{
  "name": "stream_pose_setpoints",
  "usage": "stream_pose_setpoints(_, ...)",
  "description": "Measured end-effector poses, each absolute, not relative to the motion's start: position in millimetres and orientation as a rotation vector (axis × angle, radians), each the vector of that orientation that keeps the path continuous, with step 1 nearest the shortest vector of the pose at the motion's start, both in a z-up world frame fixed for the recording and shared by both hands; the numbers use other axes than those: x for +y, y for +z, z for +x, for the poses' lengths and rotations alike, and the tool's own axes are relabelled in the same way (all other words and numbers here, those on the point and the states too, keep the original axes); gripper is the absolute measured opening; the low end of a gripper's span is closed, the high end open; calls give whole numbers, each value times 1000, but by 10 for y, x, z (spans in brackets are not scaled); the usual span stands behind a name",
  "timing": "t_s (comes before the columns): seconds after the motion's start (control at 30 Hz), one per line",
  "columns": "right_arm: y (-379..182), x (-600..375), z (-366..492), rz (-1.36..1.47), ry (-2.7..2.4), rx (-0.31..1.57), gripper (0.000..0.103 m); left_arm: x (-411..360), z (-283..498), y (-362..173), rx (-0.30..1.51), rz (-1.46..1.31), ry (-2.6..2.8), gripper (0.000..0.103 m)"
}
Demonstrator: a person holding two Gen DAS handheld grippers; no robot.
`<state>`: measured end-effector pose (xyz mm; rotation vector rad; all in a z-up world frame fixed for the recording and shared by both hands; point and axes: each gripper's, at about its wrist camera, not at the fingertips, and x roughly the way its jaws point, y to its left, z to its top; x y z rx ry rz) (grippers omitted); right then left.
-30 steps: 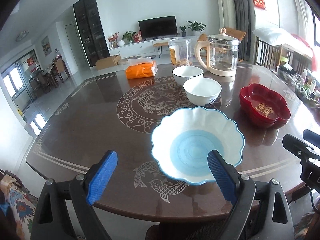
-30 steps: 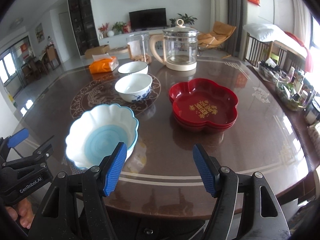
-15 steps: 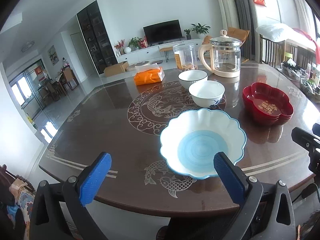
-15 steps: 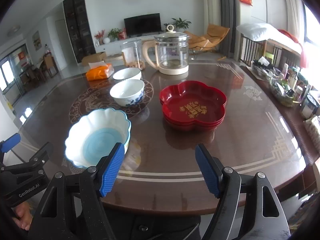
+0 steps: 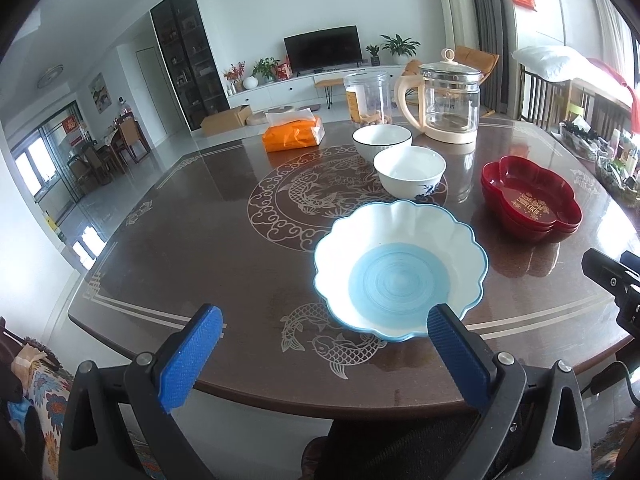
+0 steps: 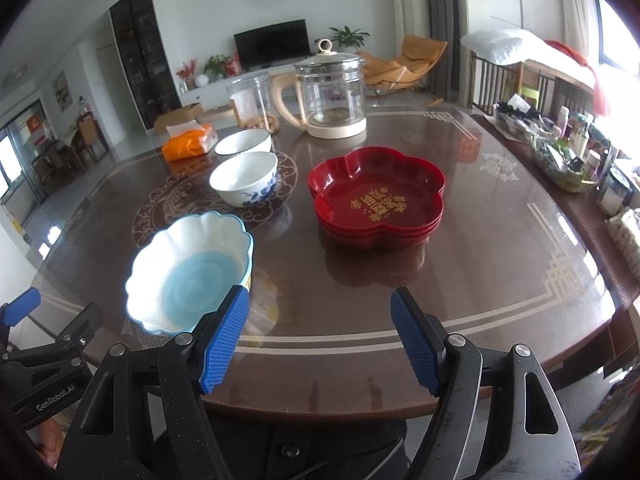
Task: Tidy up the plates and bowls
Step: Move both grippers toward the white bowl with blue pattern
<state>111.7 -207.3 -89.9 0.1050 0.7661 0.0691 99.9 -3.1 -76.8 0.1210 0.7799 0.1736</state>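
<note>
Both tools held back at the near edge of the bench [image 5: 168, 264], each with blue pads spread wide and nothing between them. Left tool [image 5: 324, 354] empty, right tool [image 6: 320, 340] empty as well. Blue bowl [image 5: 400, 268] just ahead of the left tool and a little toward its right pad, resting on the bench; near rim close to that pad but apart from it, as far as can be judged. From the right tool, same bowl off to the left, beyond the left pad [image 6: 226, 338], so not in line with its opening. Left hand therefore judged the nearer one for this bowl. Round, scalloped shape, no long axis, so the rim likely to be taken from any side; near rim the simplest. Further ahead of the left tool, two white bowls [image 5: 410, 172] one behind the other, well apart from both tools. Red plates [image 6: 376, 196] stacked straight ahead of the right tool, slightly right of centre, clearly nearer to the right hand. Probably the sensible split: left tool for the bowls, right tool for the red stack. Kettle [image 6: 330, 92], jar [image 6: 250, 102] and tissue pack [image 6: 188, 142] at the far side, out of the way.
</note>
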Motion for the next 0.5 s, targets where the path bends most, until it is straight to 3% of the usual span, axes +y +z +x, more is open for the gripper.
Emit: stream_pose_setpoints(0.5,-898,-2031,1098,56,123,719,77,8,1005,-746,774,127,184,102)
